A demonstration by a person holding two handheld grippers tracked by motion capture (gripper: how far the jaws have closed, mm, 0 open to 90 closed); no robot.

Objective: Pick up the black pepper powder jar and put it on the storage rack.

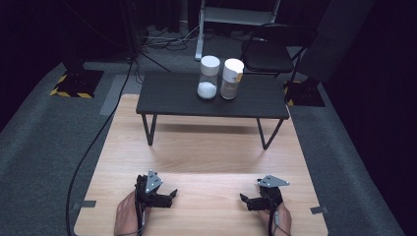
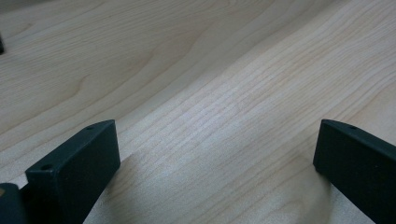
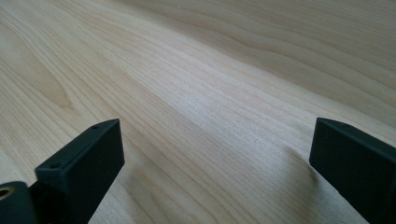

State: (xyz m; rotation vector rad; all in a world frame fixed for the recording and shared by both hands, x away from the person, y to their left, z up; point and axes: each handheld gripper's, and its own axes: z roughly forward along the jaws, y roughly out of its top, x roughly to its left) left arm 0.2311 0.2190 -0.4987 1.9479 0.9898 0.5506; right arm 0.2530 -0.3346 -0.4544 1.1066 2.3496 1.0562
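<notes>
Two clear jars with white lids stand side by side on a small black table (image 1: pixel 172 101) at the far end. The left jar (image 1: pixel 208 77) holds white powder at its bottom; the right jar (image 1: pixel 231 78) carries a small tan tag. My left gripper (image 1: pixel 172 195) rests low on the wooden tabletop (image 1: pixel 196 147) near the front edge, open, jaws pointing right. My right gripper (image 1: pixel 244 200) lies opposite it, open, jaws pointing left. In the left gripper view the left gripper (image 2: pixel 215 140) has bare wood between its jaws. The right gripper (image 3: pixel 215 140) likewise spans bare wood.
The black table's thin legs (image 1: pixel 149 130) stand on the wooden top. A black folding chair (image 1: pixel 275 51) sits behind it on the grey carpet. A black cable (image 1: pixel 93 142) runs along the left side. Yellow-black hazard tape (image 1: pixel 71 92) marks stand bases on the floor.
</notes>
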